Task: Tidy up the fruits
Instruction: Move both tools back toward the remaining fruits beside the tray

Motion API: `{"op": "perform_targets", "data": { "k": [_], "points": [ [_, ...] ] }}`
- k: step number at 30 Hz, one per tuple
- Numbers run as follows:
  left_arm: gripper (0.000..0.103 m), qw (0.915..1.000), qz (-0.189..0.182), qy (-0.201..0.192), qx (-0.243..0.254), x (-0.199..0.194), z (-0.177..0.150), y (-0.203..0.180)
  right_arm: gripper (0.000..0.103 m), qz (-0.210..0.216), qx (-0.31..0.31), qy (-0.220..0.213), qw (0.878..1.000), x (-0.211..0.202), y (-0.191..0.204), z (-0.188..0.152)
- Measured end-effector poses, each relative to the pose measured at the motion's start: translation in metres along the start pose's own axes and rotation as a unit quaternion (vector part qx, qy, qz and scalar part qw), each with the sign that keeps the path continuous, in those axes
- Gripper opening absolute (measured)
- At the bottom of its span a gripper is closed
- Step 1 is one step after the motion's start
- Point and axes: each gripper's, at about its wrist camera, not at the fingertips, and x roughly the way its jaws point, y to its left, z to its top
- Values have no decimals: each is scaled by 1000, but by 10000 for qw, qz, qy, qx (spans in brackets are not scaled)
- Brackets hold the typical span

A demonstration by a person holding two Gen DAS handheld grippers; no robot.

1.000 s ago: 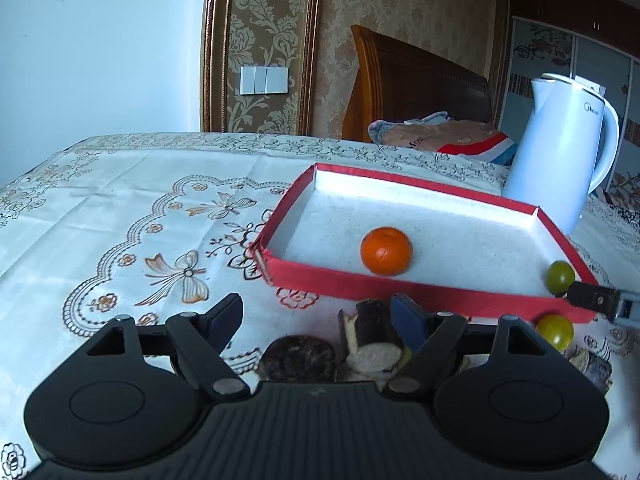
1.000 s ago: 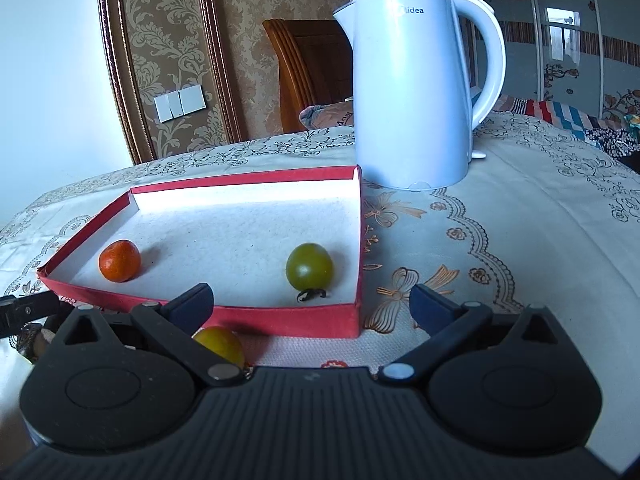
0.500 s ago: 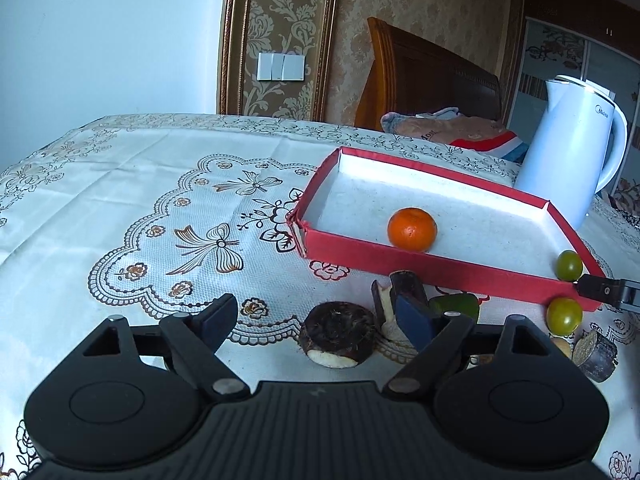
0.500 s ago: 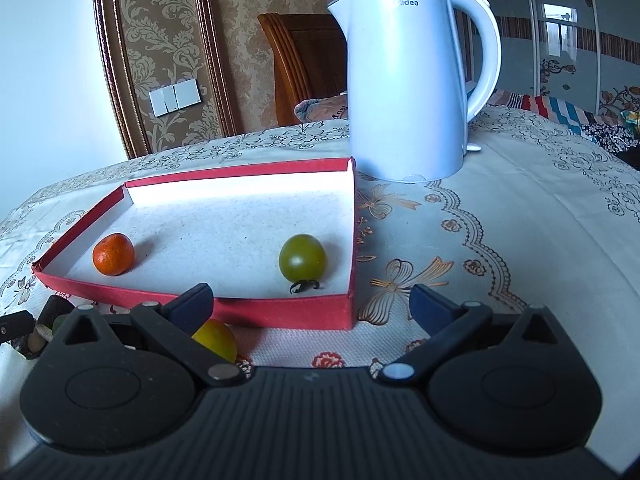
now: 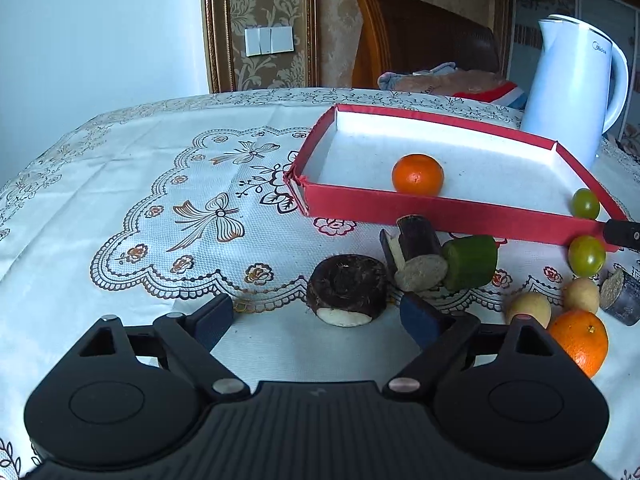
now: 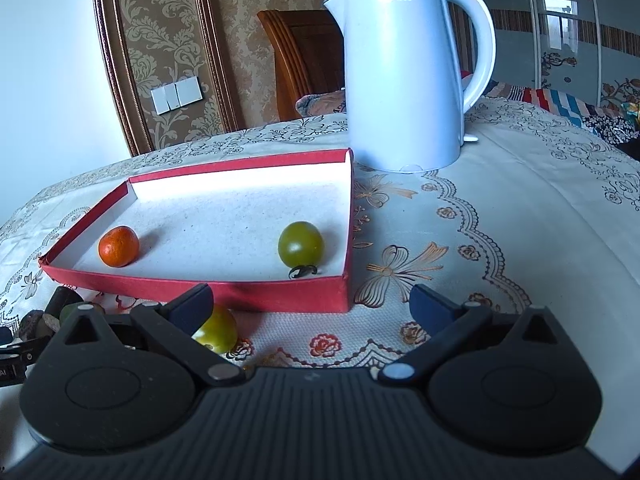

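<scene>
A red tray [image 5: 440, 216] [image 6: 240, 294] holds a small orange [image 5: 417, 174] [image 6: 119, 246] and a green tomato [image 5: 585, 204] [image 6: 301, 244]. In front of it on the cloth lie a round dark piece [image 5: 347, 290], dark cut sticks [image 5: 416, 250], a green chunk [image 5: 470, 261], a yellow-green tomato [image 5: 587, 255] [image 6: 216, 330], two pale small fruits [image 5: 529, 309], and a big orange [image 5: 580, 340]. My left gripper [image 5: 316, 318] is open, just short of the round dark piece. My right gripper [image 6: 308, 304] is open, its left finger beside the yellow-green tomato.
A white electric kettle [image 5: 572, 88] [image 6: 404, 72] stands behind the tray's right end. A wooden chair back [image 5: 420, 36] stands beyond the table. The embroidered tablecloth [image 5: 160, 208] covers the table.
My left gripper has pulled back and left from the tray, bringing the fruit pile and big orange into view. My right gripper has drawn slightly nearer the tray.
</scene>
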Motion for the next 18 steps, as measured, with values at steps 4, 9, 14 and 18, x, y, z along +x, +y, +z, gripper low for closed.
{"op": "perform_targets", "data": {
  "k": [4, 9, 14, 18],
  "points": [
    [93, 10000, 6, 0, -16, 1, 1, 1, 103, 37, 1, 42, 10000, -5, -2, -3],
    [96, 10000, 54, 36, 8, 4, 4, -1, 103, 270, -67, 104, 9996, -20, -6, -16],
    [99, 9999, 88, 65, -14, 5, 4, 0, 103, 593, -105, -71, 9982, -43, -11, -32],
    [99, 9999, 94, 70, -20, 6, 4, 1, 103, 704, 162, -81, 9974, -46, -21, -33]
  ]
}}
